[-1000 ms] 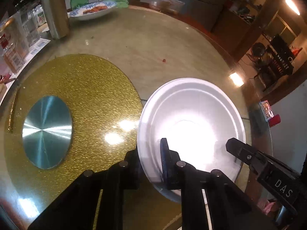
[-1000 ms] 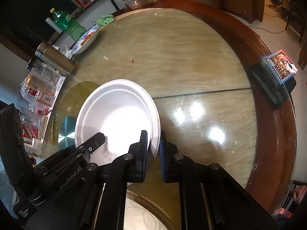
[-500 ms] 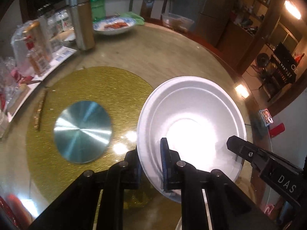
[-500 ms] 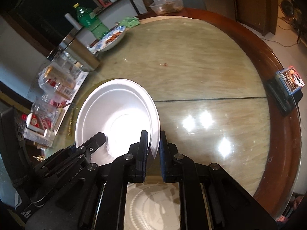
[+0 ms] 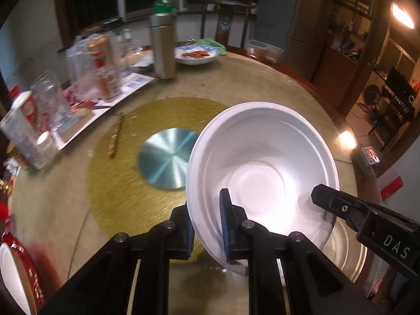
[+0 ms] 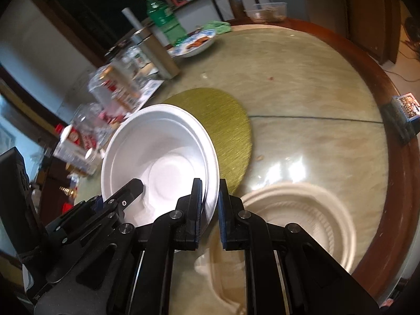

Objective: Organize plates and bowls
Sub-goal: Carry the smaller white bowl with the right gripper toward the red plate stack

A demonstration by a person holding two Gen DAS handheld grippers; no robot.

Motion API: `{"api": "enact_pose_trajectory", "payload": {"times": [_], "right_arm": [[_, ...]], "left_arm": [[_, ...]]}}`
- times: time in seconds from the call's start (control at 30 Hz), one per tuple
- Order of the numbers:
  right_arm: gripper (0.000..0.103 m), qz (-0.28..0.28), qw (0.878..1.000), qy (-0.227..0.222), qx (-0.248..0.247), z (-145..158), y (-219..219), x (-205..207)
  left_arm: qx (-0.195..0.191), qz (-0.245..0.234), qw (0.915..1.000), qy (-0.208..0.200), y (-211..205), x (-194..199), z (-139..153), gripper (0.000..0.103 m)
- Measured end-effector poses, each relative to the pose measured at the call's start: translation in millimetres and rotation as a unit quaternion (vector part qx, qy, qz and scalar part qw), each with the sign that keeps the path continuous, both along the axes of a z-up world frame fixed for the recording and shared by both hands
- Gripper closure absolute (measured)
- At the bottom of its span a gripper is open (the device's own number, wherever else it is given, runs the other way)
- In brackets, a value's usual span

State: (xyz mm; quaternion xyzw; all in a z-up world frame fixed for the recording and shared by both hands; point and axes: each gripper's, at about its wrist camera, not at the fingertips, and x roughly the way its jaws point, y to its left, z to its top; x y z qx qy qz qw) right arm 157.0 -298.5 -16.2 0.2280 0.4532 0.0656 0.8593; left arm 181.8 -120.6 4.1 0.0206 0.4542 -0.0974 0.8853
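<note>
Left wrist: the left gripper (image 5: pixel 207 220) is clamped on the near rim of the white bowl (image 5: pixel 265 173), which tilts above the table (image 5: pixel 236 86), ahead and right of it.

Right wrist: the right gripper (image 6: pixel 210 197) pinches the opposite rim; a beige plate (image 6: pixel 296 210) lies just right, below, nearer this hand.

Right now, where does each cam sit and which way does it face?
Left wrist: on the left gripper, angled down over the table; its fingers clamp the white bowl; the right gripper's fingertip shows at right.
Right wrist: on the right gripper, angled down; fingers clamp the bowl's opposite rim; the left gripper shows lower left.
Shared: the bowl, gold turntable, plate of food.
</note>
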Motion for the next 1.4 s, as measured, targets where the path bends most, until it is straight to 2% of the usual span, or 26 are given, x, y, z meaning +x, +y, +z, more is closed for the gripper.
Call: {"api": "enact_pose_trajectory", "payload": {"times": [0.4,0.83,1.23,1.4], "right_arm": [[0.092,0.05,0.999,-0.016,-0.008,-3,70,-56],[0.092,0.082,0.996,-0.005,-0.03,-18,141,-105],[0.092,0.117,0.991,-0.029,-0.056,-3,204,-125],[0.092,0.145,0.986,-0.048,-0.063,7,229,-127]], "left_arm": [[0.007,0.048,0.9988,-0.007,64,-61,-4,0.088],[-0.02,0.072,0.9972,-0.003,131,-126,-19,0.087],[-0.057,0.105,0.9924,-0.027,195,-157,-13,0.087],[-0.056,0.13,0.9891,-0.043,212,-168,-7,0.087]]}}
